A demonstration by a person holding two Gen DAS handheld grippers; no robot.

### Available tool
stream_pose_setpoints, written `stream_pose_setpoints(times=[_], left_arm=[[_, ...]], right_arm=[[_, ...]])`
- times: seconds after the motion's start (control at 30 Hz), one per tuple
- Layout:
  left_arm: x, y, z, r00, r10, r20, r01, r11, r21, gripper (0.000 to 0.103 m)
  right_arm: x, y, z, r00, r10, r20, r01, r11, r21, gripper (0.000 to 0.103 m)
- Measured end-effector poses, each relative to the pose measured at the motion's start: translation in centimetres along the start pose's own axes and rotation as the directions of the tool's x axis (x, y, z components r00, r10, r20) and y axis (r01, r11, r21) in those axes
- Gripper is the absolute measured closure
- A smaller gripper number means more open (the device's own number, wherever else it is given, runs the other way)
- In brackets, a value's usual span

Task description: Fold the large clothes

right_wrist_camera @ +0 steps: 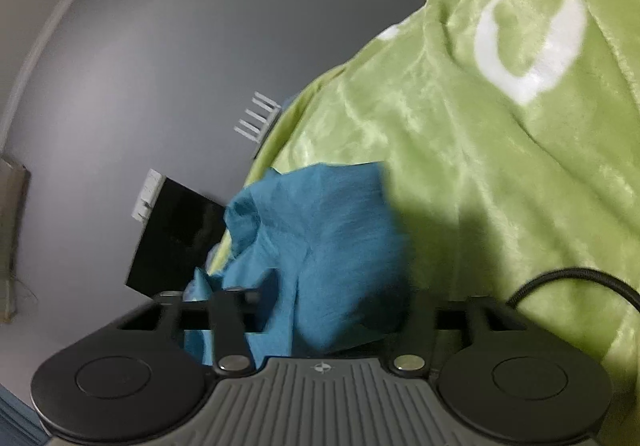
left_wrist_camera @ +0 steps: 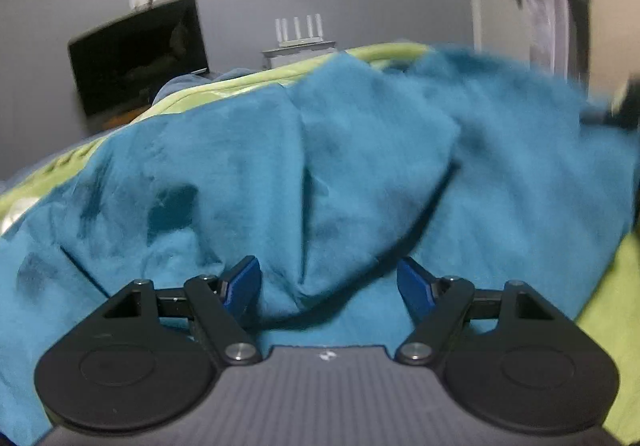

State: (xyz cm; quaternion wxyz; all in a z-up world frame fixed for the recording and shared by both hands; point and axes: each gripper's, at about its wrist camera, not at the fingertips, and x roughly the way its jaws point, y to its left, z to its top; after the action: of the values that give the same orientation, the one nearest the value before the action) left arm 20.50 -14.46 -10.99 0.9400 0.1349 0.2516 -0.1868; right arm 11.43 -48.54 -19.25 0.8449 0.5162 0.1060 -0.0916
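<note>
While the left claw (left_wrist_camera: 328, 286) stands wide over the crumpled teal garment (left_wrist_camera: 320, 165), touching no fold, the right claw (right_wrist_camera: 320, 310) holds a bunch of this garment (right_wrist_camera: 320, 246); behind lies the green blanket (right_wrist_camera: 480, 165).

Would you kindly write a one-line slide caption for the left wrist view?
Open left gripper over a rumpled teal cloth garment spread on a lime-green fleece blanket.

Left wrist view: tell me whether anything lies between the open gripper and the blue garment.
Nothing visible does. The left gripper is open with a raised fold of the blue garment directly between its fingers, spread over the green blanket.
</note>
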Motion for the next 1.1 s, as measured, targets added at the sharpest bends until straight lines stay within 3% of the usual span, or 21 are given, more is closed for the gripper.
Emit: stream_pose_setpoints(times=[0.1, 0.23, 0.33, 0.43, 0.5, 0.57, 0.63, 0.7, 0.8, 0.9, 1.0, 1.1], left_arm=[[1.0, -0.2, -0.5, 1.0, 0.004, -0.011, -0.004, 1.0, 0.008, 0.028], [1.6, 0.3, -1.2, 1.0, -0.012, -0.013, 0.012, 1.0, -0.024, 0.027], [1.7, -0.3, -1.4, 1.0, 0.021, -0.009, -0.021, 1.0, -0.001, 0.027], [1.6, -0.1, -1.4, 1.0, 0.011, -0.005, -0.011, 1.0, -0.014, 0.027], [0.8, 0.5, -1.6, 1.0, -0.009, -0.002, 0.008, 0.999, -0.043, 0.027], [-0.7, 1.5, -1.2, 0.997, -0.05, 0.052, 0.055, 0.994, -0.094, 0.027], [-3.1, 2.6, -1.1, 0.981, -0.069, 0.182, 0.091, 0.99, -0.113, 0.027], [-4.1, 3.4, -0.5, 0.975, -0.003, 0.222, 0.022, 0.996, -0.084, 0.027], [-1.9, 5.1, -0.3, 0.988, 0.111, 0.111, -0.098, 0.988, -0.118, 0.027], [1.4, 5.9, -2.1, 0.986, 0.152, -0.063, -0.159, 0.98, -0.122, 0.027], [1.5, 5.9, -2.8, 0.99, 0.133, -0.038, -0.135, 0.988, -0.07, 0.027], [-0.4, 8.6, -1.5, 0.997, 0.081, -0.017, -0.083, 0.982, -0.167, 0.027]], right_arm=[[-0.4, 1.2, 0.3, 0.999, 0.038, 0.002, -0.038, 0.999, -0.036, 0.084], [-1.5, 5.4, -0.6, 0.986, 0.166, -0.013, -0.164, 0.961, -0.224, 0.087], [-2.5, 9.1, -2.3, 0.961, 0.267, -0.07, -0.273, 0.876, -0.397, 0.087], [-3.5, 11.8, -4.3, 0.935, 0.329, -0.132, -0.348, 0.782, -0.517, 0.087], [-4.4, 13.3, -5.9, 0.919, 0.354, -0.173, -0.382, 0.692, -0.612, 0.087], [-5.0, 14.4, -7.3, 0.905, 0.367, -0.213, -0.408, 0.615, -0.675, 0.087], [-5.5, 15.1, -8.1, 0.899, 0.37, -0.235, -0.422, 0.584, -0.694, 0.087], [-5.4, 15.3, -8.3, 0.9, 0.366, -0.237, -0.42, 0.58, -0.698, 0.087], [-5.8, 15.7, -8.8, 0.904, 0.355, -0.239, -0.413, 0.576, -0.706, 0.087], [-5.9, 16.7, -9.7, 0.902, 0.348, -0.255, -0.417, 0.552, -0.722, 0.088], [-6.6, 18.1, -11.3, 0.895, 0.345, -0.284, -0.432, 0.504, -0.748, 0.088], [-7.4, 19.9, -13.2, 0.894, 0.328, -0.306, -0.433, 0.451, -0.78, 0.088]])
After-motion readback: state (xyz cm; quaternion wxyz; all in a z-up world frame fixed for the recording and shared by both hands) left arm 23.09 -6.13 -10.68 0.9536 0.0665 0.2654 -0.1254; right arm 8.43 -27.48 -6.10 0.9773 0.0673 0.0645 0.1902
